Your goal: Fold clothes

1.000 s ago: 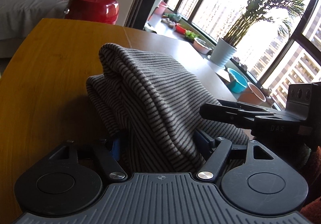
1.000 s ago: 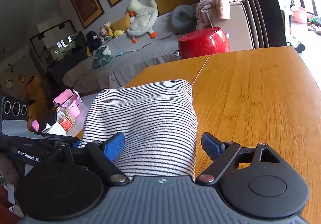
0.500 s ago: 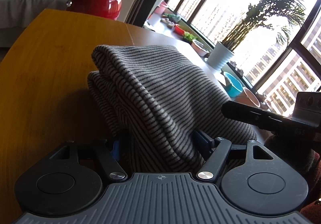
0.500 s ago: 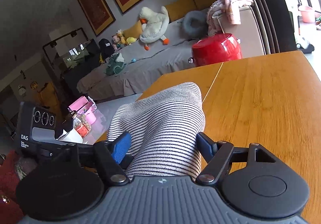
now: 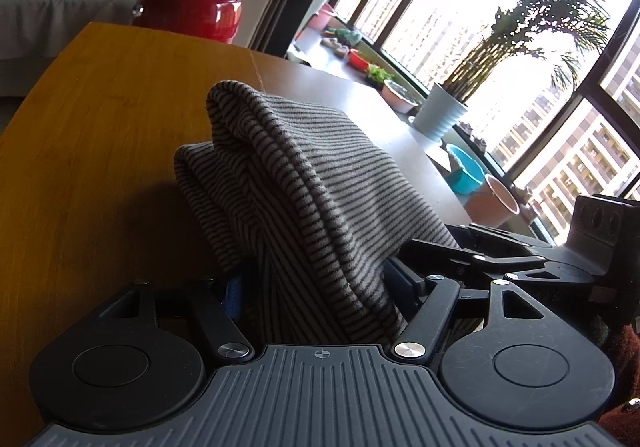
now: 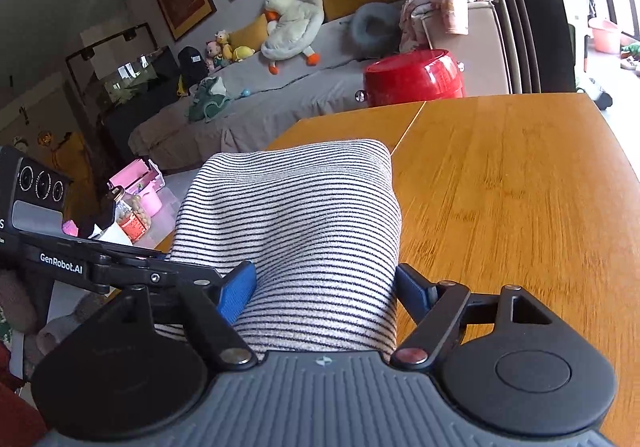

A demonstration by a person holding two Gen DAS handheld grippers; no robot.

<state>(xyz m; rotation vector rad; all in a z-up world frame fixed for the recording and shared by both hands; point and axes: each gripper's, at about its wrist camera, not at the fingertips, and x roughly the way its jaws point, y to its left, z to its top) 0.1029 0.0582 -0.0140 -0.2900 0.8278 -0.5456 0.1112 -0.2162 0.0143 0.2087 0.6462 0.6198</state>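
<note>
Living-room wooden table (image 6: 520,187) near its front edge carries the bunched black-and-white striped knit garment (image 6: 300,231), pinched by left gripper (image 5: 316,287), right gripper (image 6: 324,287) easing open around it, so folding looks roughly half done.

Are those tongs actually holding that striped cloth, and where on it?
Both seem to. The left tongs grip the striped garment at its bunched near edge; the right tongs, jaws now opening, have the same folded bundle's near end between their pads.
</note>
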